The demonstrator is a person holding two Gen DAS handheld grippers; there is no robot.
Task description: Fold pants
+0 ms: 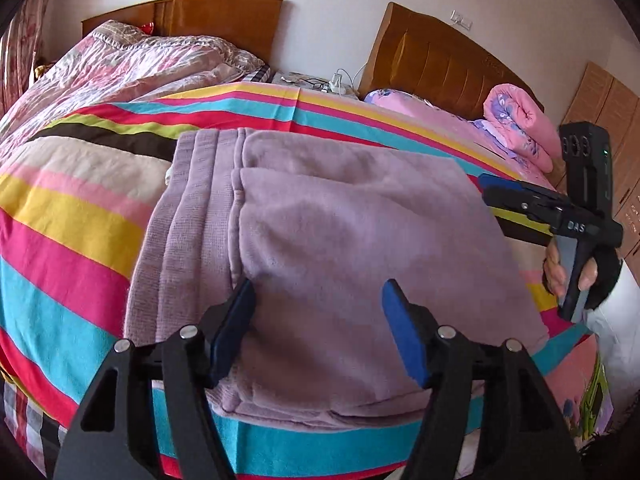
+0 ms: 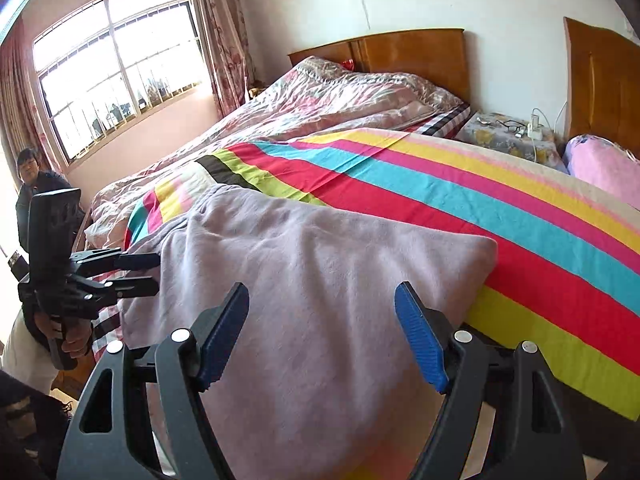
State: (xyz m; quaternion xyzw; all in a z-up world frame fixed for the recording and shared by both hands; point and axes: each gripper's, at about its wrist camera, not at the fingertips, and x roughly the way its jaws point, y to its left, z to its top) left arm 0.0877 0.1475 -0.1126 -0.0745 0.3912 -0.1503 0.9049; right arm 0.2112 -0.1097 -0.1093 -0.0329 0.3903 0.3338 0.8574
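Note:
Lilac fleece pants (image 1: 328, 248) lie folded in a flat rectangle on the striped bedsheet (image 1: 60, 240), waistband ribbing to the left. My left gripper (image 1: 318, 300) is open and empty, just above the near edge of the pants. My right gripper (image 2: 322, 300) is open and empty too, above the pants (image 2: 320, 264) at their right end. The right gripper also shows in the left wrist view (image 1: 486, 188), at the pants' right edge. The left gripper shows in the right wrist view (image 2: 154, 274), at the pants' left edge.
The striped sheet covers a bed with a wooden headboard (image 1: 436, 60). A pink rolled quilt (image 1: 520, 128) and pillow lie at the head. A second bed with a floral quilt (image 2: 320, 96) stands beyond. A nightstand (image 2: 508, 136) with a charger sits between. A person (image 2: 36, 192) sits by the window.

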